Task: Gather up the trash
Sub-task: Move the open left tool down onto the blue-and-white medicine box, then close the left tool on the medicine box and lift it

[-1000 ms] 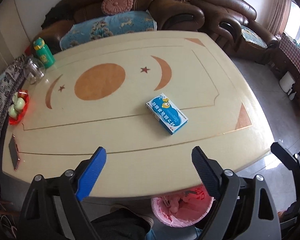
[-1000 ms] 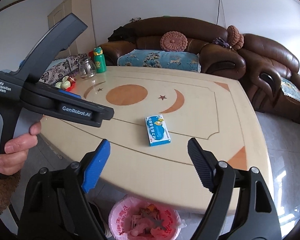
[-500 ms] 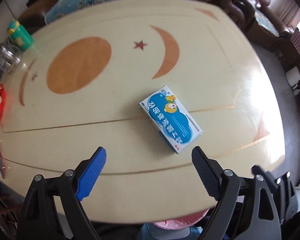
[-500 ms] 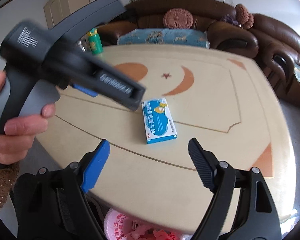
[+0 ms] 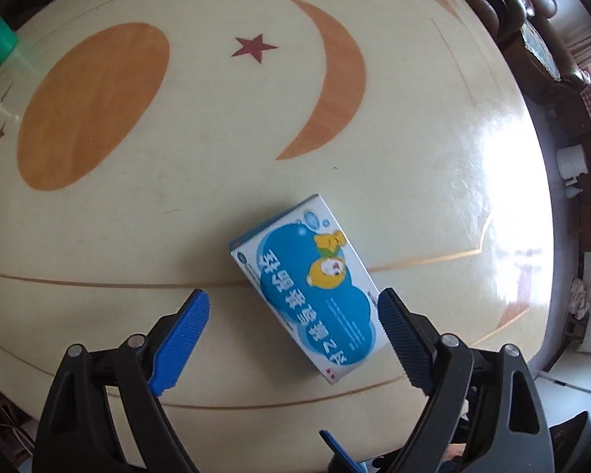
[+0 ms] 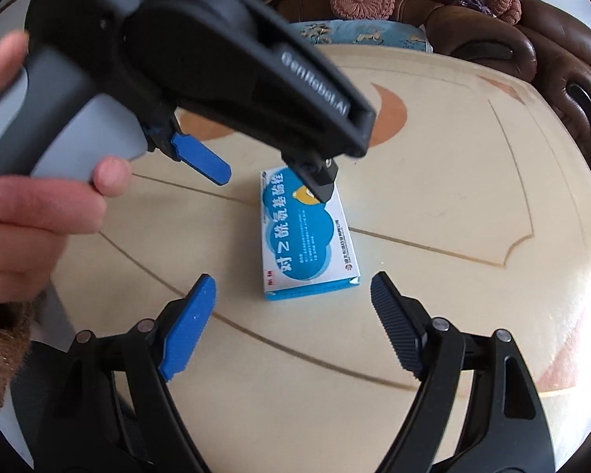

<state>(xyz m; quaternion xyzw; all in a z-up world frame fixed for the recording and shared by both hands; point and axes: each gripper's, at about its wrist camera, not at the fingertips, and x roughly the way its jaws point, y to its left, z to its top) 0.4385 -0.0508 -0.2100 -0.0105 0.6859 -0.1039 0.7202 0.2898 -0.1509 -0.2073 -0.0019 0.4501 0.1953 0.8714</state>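
Evidently the reaching step is in hand, with nothing yet grasped. Nearest the lens, the right hand-held gripper (image 6: 291, 307) is standing wide and empty, angling downward, its tips hanging short of the near end of the blue medicine box (image 6: 307, 236). That box is lying flat on the desk (image 6: 453, 205), slightly askew. Just beyond it the left hand-held gripper (image 5: 295, 323) is pointing steeply down over the box, its jaws likewise spread wide, with one dark pad seeming to sit at the box's far end and the blue pad well off to the side. From its own camera, the box is lying diagonally between the fingers, nearer the dark one. A person's hand (image 6: 31, 213) is wrapping the grey handle at the picture's left edge. Next, I judge, one gripper needs to straddle the box's narrow sides, lower until the pads flank it, then squeeze. Farther back, a brown sofa (image 6: 532, 39) is lining the desk's far side.
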